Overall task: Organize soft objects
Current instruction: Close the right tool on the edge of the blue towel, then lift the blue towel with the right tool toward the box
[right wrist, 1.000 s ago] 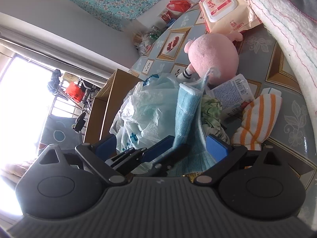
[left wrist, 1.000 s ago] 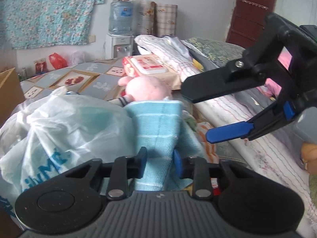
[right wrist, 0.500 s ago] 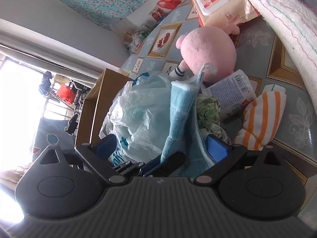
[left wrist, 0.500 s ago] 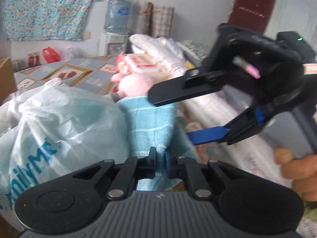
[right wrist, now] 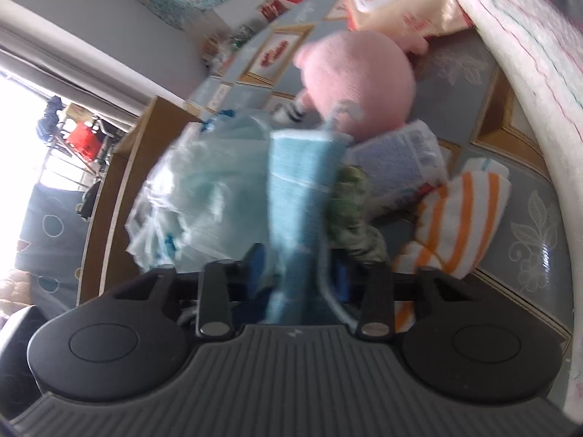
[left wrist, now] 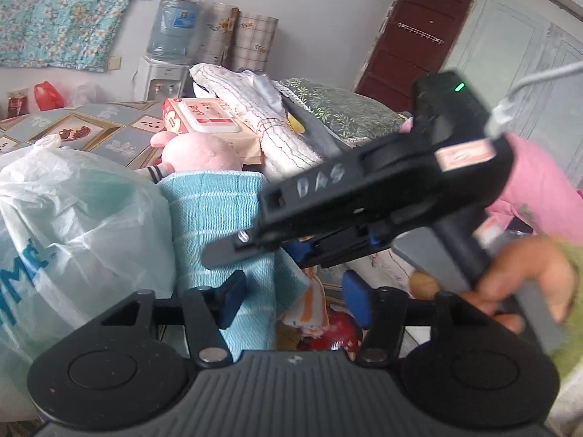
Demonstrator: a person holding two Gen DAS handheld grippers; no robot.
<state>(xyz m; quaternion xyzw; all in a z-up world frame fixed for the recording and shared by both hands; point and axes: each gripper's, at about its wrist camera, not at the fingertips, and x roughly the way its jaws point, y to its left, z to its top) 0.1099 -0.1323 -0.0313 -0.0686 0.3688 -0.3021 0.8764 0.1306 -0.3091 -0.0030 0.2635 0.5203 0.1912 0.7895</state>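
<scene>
Left wrist view: the left gripper (left wrist: 291, 300) gapes, released; the blue towel (left wrist: 218, 225) stands at twelve o'clock. Right wrist view, blurred: the right gripper (right wrist: 298, 273) seemingly pinches the towel, which may slip loose.

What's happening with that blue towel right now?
A person is working two handheld grippers over a cluttered table. The right gripper is closing around the light blue towel, while the left gripper stands open beside it. A pink plush toy and a striped orange cloth lie nearby.
</scene>
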